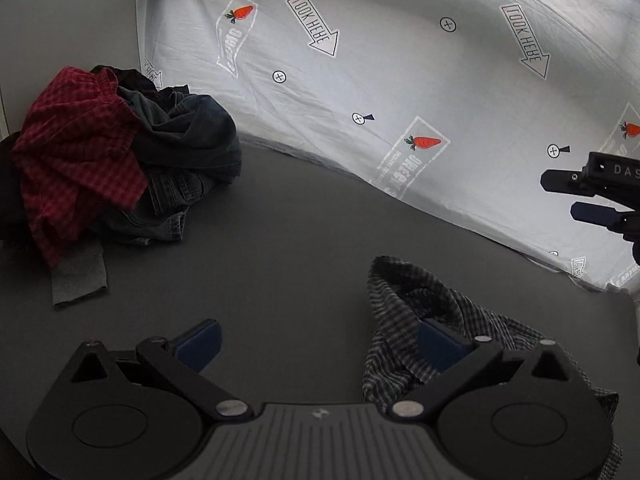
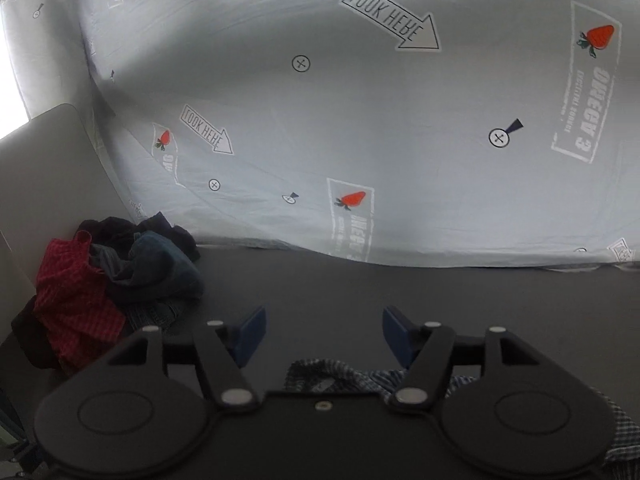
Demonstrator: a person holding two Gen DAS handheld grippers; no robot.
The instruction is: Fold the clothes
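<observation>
A crumpled black-and-white checked garment (image 1: 424, 312) lies on the dark grey table (image 1: 280, 248) at the lower right. My left gripper (image 1: 320, 346) is open just above the table; its right finger (image 1: 440, 344) sits against the garment and its left finger is over bare table. My right gripper (image 2: 324, 334) is open and empty, above the same checked garment (image 2: 340, 376), which shows under its body. The right gripper also shows at the right edge of the left wrist view (image 1: 592, 196).
A pile of clothes lies at the table's left: a red checked piece (image 1: 76, 152), dark denim (image 1: 188, 148) and a grey piece (image 1: 80, 276). The pile also shows in the right wrist view (image 2: 112, 288). A white printed sheet (image 1: 400, 80) hangs behind the table.
</observation>
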